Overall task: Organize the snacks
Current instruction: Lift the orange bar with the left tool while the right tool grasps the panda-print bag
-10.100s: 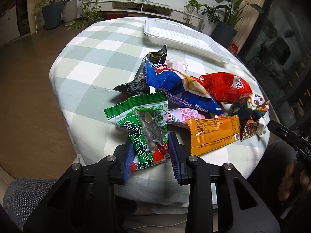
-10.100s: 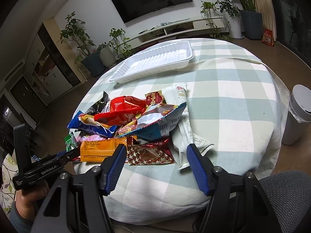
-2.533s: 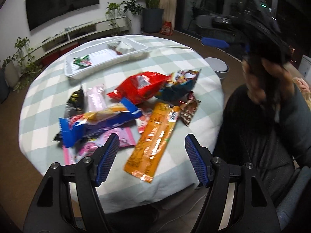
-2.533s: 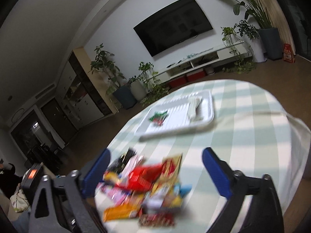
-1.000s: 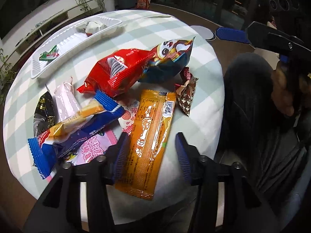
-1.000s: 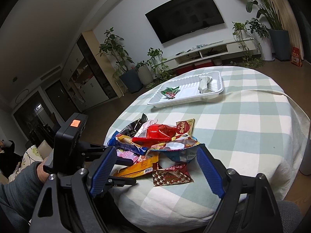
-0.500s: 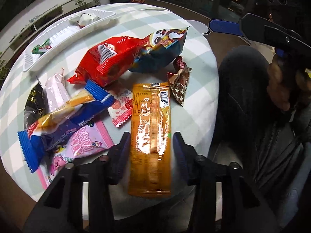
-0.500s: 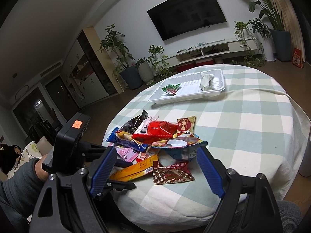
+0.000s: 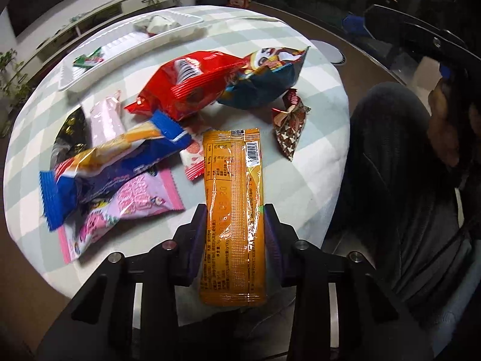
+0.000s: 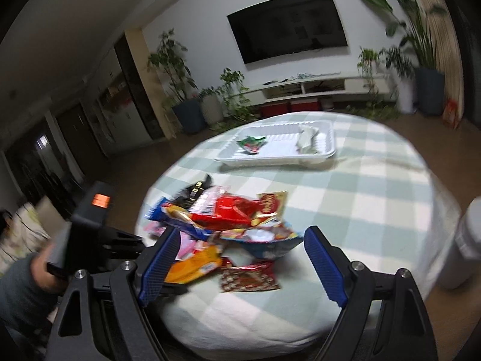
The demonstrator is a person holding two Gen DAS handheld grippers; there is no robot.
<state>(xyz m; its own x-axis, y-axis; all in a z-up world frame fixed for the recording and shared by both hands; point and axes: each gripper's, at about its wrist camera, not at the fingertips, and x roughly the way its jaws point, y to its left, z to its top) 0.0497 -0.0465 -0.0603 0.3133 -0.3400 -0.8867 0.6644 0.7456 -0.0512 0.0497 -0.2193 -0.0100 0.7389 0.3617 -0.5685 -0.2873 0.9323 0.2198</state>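
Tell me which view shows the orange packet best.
The left wrist view: the orange packet fills the centre, sharp enough to show its barcode, lying lengthwise between the jaws of the left hand-held gripper, which have just been closing on it. The right wrist view shows only a blurred orange end behind that gripper's left finger.

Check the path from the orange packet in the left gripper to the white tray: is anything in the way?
The orange packet sits between the left gripper pads. Toward the tray, the snack pile lies on the table in between; lifted over it, nothing visible blocks.
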